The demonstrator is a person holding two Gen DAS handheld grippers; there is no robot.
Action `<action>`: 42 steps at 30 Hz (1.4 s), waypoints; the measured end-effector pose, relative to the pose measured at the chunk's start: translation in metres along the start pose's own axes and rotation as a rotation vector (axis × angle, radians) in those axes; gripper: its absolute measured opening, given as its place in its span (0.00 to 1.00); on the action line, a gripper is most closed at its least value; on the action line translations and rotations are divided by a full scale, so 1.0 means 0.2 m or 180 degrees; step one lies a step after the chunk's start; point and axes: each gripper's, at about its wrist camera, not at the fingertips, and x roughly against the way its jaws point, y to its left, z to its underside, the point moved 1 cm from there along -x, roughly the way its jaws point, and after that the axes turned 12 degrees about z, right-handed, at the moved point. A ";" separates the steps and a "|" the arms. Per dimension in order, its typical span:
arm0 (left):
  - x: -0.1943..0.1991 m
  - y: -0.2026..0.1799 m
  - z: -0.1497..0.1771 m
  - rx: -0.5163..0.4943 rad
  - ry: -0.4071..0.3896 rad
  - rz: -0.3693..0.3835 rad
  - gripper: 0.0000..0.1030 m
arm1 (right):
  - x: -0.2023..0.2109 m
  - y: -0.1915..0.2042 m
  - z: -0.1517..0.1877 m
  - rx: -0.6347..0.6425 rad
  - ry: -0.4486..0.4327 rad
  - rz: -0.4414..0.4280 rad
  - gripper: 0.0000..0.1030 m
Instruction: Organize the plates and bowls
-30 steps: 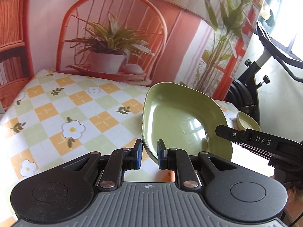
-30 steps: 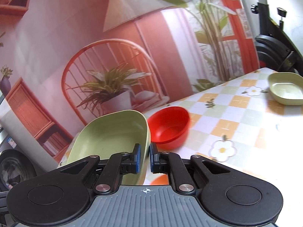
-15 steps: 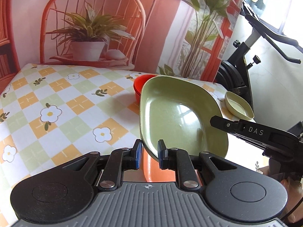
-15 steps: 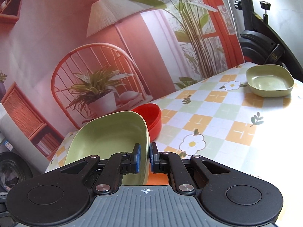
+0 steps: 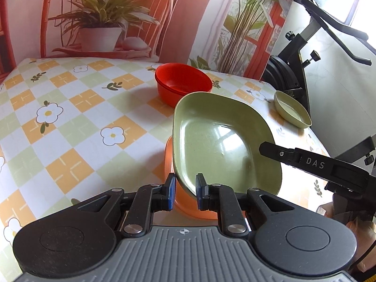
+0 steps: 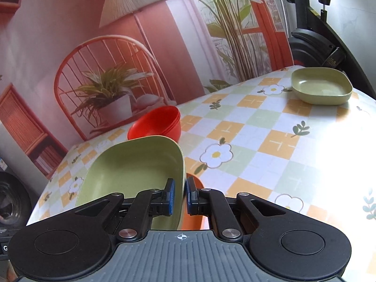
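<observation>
1. Left wrist view: the left tongs [image 5: 184, 191] straddle the near rim of a large pale green, rounded-square plastic plate [image 5: 223, 145], tilted up in the lower centre of the frame; a gap shows on each side of the rim, so I cannot tell whether the blue pads are clamped on it.
2. Only this view shows the black arm of the right tongs [image 5: 312, 163], marked "DAS", reaching in from the right edge to the plate's far rim.
3. Under the plate, at lower centre, part of an orange plastic dish [image 5: 185, 202] shows on the desk [image 5: 77, 127].
4. Right wrist view: the right tongs [image 6: 179, 196] are closed on the plate's edge, one pad [image 6: 169, 196] inside the rim and the other outside; the plate fills the lower left.
5. Both views show a stack of red round plastic bowls [image 5: 182, 83] beyond the plate, at upper centre of the left view.
6. A small pale green rounded-square bowl [image 6: 320, 88] sits apart at the upper right of the right view, near the desk's far corner.
7. The desk wears a glossy cloth of orange, green and white checks with daisies.
8. Behind it hangs a printed backdrop [image 6: 122, 54] of a rattan chair, potted plant and lamp; a black exercise bike [image 5: 303, 54] stands at the right.
</observation>
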 end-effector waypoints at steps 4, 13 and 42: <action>-0.01 0.00 0.01 -0.0015 0.0014 0.0012 0.18 | -0.01 0.00 0.02 -0.0005 0.0059 0.0038 0.09; -0.05 0.01 0.02 -0.0063 0.0056 -0.0020 0.18 | -0.04 -0.01 0.04 -0.0001 0.0147 0.0094 0.10; -0.09 0.04 0.05 -0.0086 0.0132 -0.0026 0.18 | -0.08 -0.03 0.07 -0.0023 0.0256 0.0132 0.13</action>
